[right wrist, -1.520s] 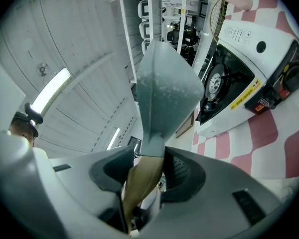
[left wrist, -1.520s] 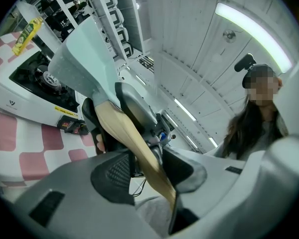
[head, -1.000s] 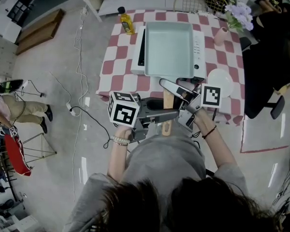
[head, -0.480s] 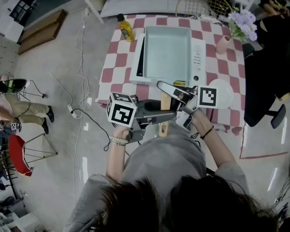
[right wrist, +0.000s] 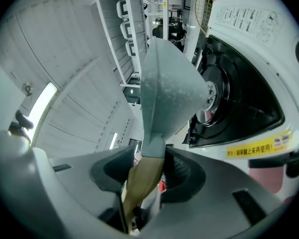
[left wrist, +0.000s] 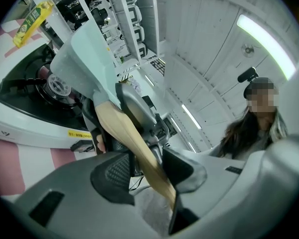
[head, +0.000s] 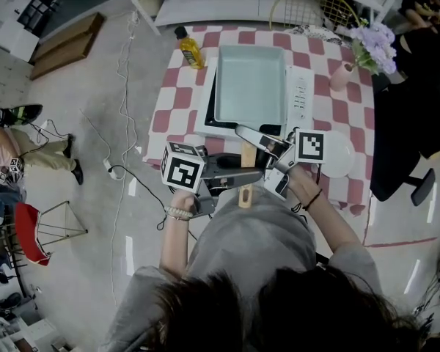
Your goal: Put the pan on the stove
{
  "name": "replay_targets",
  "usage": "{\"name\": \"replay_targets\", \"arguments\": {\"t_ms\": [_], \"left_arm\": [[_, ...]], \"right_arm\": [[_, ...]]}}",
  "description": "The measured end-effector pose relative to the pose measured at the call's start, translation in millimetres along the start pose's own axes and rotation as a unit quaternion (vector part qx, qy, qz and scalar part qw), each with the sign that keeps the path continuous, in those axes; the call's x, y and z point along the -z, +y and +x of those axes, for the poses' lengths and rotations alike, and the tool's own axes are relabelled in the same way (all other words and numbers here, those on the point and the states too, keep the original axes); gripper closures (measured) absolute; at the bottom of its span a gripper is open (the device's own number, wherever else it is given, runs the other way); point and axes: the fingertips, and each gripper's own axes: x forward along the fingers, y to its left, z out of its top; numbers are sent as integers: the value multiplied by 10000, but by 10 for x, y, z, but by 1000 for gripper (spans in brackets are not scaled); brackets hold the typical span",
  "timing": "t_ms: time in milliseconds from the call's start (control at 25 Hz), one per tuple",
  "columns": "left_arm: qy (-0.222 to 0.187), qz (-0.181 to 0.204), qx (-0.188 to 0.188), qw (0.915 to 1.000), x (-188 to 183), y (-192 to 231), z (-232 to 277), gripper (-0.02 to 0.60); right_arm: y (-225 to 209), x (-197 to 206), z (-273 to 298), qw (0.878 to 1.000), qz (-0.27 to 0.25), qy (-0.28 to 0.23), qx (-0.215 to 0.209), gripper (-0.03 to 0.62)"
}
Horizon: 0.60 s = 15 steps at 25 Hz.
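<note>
Plainly both grippers are busy with the same thing; the left gripper (left wrist: 139, 169) is clamped across the wooden handle (left wrist: 123, 132) partway down its length, and the right gripper (right wrist: 147, 164) is closed on that handle further up, just where the wood meets the grey ferrule. Neither is spread wide; each is held apart only by the handle.

Beyond them the pale green rectangular pan (head: 251, 83) hangs over the white stove (head: 299, 97), above its dark burner well. From the gripper views I judge its base to be clear of the burner, though I cannot tell that for certain.

I expect the pan to be stiff and front-heavy; all its weight sits out past the handle, so it will want to dip at the far end; the smooth, tapered wood may roll between the pads. Two grips spaced along the handle are the right hold; I would lower it level, not nose first.

Room is fair. The stove's control strip lies to the pan's right; the oil bottle (head: 188, 48) stands near the stove's far left corner, apart from the pan; the vase of purple flowers (head: 345, 75) and a white plate (head: 336, 152) sit to the right on the checked tabletop (head: 172, 116), the plate just beside my right gripper; the near edge of the tabletop runs under both grippers.
</note>
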Motion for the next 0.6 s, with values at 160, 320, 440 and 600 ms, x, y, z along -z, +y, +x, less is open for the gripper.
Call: {"name": "replay_targets", "arguments": {"t_ms": [160, 320, 440, 600], "left_arm": [[62, -97, 31, 9999, -61, 48, -23, 396], [150, -205, 118, 9996, -103, 96, -69, 396], [261, -280, 194, 9991, -112, 153, -106, 396], [448, -371, 298, 9979, -115, 213, -156, 396]], "right_arm": [[-35, -64, 42, 9999, 104, -99, -18, 413], [-86, -117, 76, 9995, 181, -251, 40, 413], [-155, -142, 104, 9989, 237, -378, 124, 413], [-237, -161, 137, 9977, 315, -545, 234, 413]]}}
